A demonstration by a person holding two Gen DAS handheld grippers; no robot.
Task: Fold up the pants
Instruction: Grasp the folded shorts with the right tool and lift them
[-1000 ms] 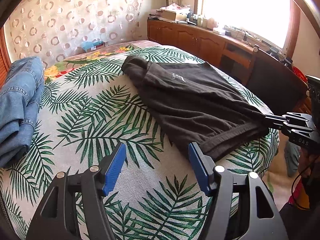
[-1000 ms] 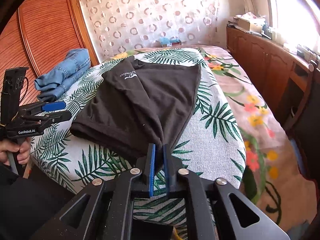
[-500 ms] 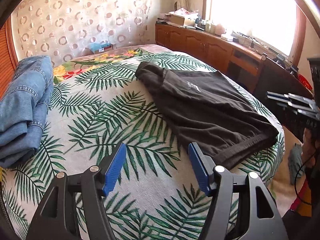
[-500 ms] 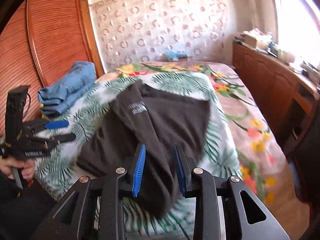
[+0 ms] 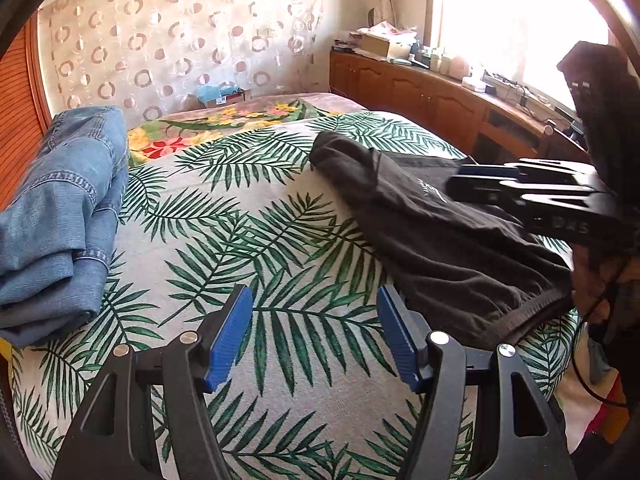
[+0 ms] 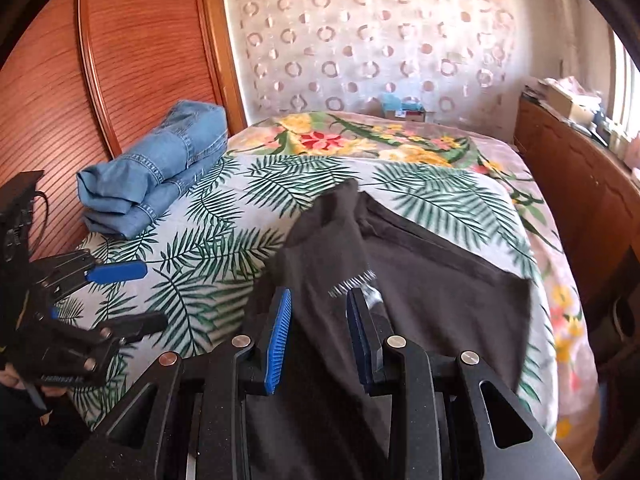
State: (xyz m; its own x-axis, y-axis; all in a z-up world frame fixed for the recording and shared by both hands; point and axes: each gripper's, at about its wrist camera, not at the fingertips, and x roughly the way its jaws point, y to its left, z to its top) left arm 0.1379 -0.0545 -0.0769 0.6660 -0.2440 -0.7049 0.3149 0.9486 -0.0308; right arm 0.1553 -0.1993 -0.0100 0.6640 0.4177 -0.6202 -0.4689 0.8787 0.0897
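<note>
One pair of black pants (image 6: 420,280), of soft matte cloth and folded flat, was laid on the bed (image 5: 280,240), on a cover printed with green palm leaves. One stack of folded blue jeans (image 5: 60,208), thick and stitched, was seen well apart. The left tool (image 5: 314,334) was held released over bare cover. The right tool (image 6: 318,330) was held released above the pants, with nothing grasped.

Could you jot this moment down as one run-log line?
left gripper: open, empty, over bedspread | right gripper: open, above black pants, not gripping | jeans: folded, aside
</note>
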